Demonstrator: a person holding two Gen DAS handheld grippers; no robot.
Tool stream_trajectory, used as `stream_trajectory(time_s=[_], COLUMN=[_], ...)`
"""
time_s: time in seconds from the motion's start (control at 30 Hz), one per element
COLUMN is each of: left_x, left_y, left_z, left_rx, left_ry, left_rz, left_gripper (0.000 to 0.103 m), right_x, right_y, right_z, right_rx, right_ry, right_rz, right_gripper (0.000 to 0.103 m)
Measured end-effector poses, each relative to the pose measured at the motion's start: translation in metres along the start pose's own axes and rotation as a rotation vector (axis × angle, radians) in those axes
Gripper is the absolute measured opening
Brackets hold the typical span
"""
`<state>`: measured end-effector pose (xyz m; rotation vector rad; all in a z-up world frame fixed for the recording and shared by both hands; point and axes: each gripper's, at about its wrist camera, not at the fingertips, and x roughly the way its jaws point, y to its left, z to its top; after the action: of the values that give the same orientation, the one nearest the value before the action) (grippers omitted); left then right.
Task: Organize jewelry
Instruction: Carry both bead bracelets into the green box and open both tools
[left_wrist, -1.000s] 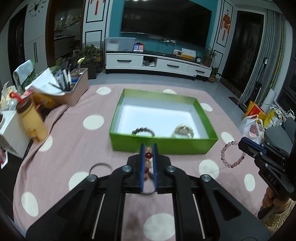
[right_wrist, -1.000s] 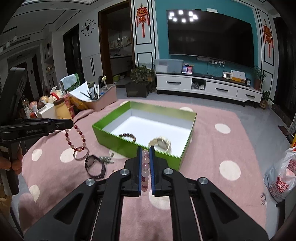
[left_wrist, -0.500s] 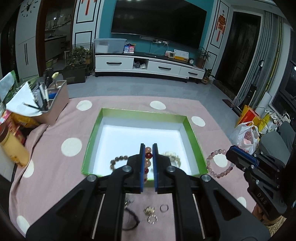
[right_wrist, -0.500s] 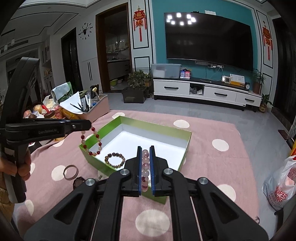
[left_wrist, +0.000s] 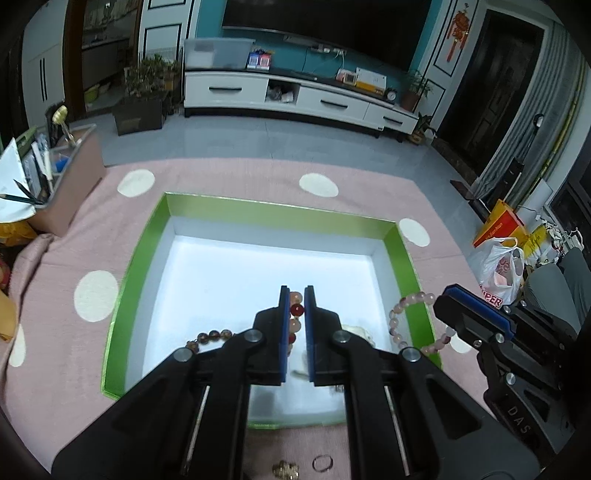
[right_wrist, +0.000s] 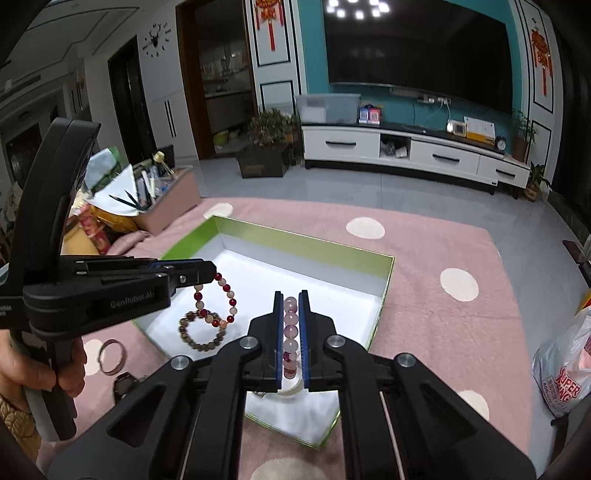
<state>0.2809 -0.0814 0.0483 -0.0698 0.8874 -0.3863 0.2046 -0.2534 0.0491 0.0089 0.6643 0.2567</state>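
Observation:
A green box (left_wrist: 402, 258) with a white floor lies on the pink dotted cloth. My left gripper (left_wrist: 296, 295) hangs over its near half, shut on a red and cream bead bracelet (left_wrist: 296, 309); the right wrist view shows that bracelet (right_wrist: 221, 295) dangling from the left gripper (right_wrist: 212, 269). My right gripper (right_wrist: 290, 299) is shut on a pink bead bracelet (right_wrist: 290, 325) above the box's near right corner (right_wrist: 384, 288); its loop (left_wrist: 406, 317) shows in the left wrist view. A brown bead bracelet (right_wrist: 201, 334) and a pale watch (left_wrist: 354, 330) lie inside.
On the cloth in front of the box lie a plain ring bangle (right_wrist: 110, 356), a small ring (left_wrist: 322, 462), a gold piece (left_wrist: 285, 469) and a dark item (right_wrist: 125, 384). A pink organiser with pens (right_wrist: 166, 206) stands far left. A plastic bag (right_wrist: 565, 373) sits at the right.
Both grippers have moved forward with their bracelets, from in front of the box to above its inside. The loose rings on the cloth have dropped toward the bottom edge of the views.

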Motion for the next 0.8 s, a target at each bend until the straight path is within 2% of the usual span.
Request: stream_trajectory(time_s=[0.37,0.6,0.8], left_x=[0.052,0.069,0.07], left_y=[0.014,0.035,0.043], left_z=[0.009,0.01,0.01], left_rx=[-0.029,-0.057,-0.06], left_ry=[0.08,0.116,0.117], left_rz=[0.03,0.065,0.087], left_gripper=[0.007,0.007,0.007], right_x=[0.075,0.11,0.116], right_y=[-0.001,-0.006,-0.015], right_z=[0.017,0.015,0.011], right_rx=[0.068,0.074,0.079], right_ry=[0.161,0.281,0.309], right_rz=[0.024,-0.065,-0.132], right_gripper=[0.007,0.007,0.007])
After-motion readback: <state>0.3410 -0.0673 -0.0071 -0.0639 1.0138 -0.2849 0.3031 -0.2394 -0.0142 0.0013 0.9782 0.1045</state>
